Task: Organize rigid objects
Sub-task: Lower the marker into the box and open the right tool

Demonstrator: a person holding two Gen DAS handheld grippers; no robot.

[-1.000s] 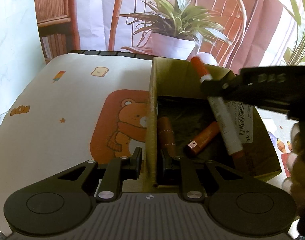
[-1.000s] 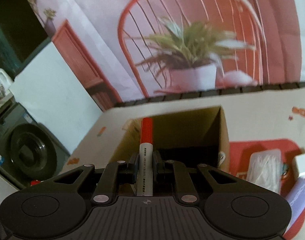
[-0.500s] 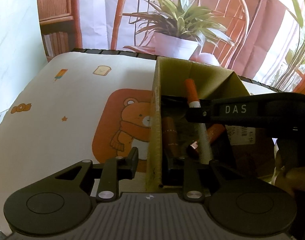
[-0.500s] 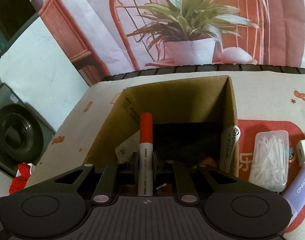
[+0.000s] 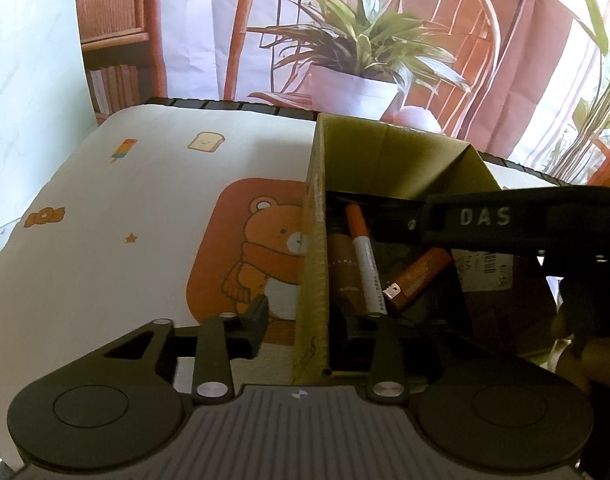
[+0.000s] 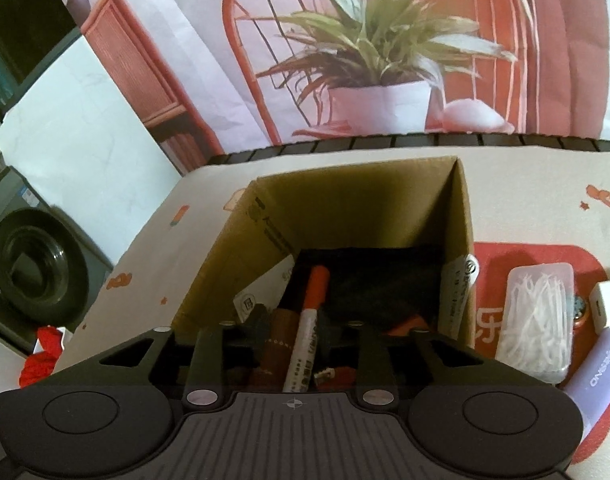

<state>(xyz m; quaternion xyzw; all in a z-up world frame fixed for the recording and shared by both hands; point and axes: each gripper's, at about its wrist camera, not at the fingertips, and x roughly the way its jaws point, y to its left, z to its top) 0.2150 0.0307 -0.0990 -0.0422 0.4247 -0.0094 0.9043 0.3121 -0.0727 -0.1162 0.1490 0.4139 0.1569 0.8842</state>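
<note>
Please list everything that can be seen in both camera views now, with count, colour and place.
cardboard box: one, brown, open, on the table.
marker: one, white with orange cap, lying in the box.
tubes: two, brown, in the box beside the marker.
plastic case: one, clear, white sticks inside, right of the box.
tablecloth: one, cream with bear print.
potted plant: one, green in white pot, on the printed backdrop.
washing machine: one, dark, far left.
left hand-held gripper: jaws opening, astride the box wall.
right hand-held gripper: jaws opening, marker lies loose between them.

Black left gripper [image 5: 310, 317], ribbed grey base, silver screws; right gripper [image 5: 389, 226] marked "DAS".
</note>
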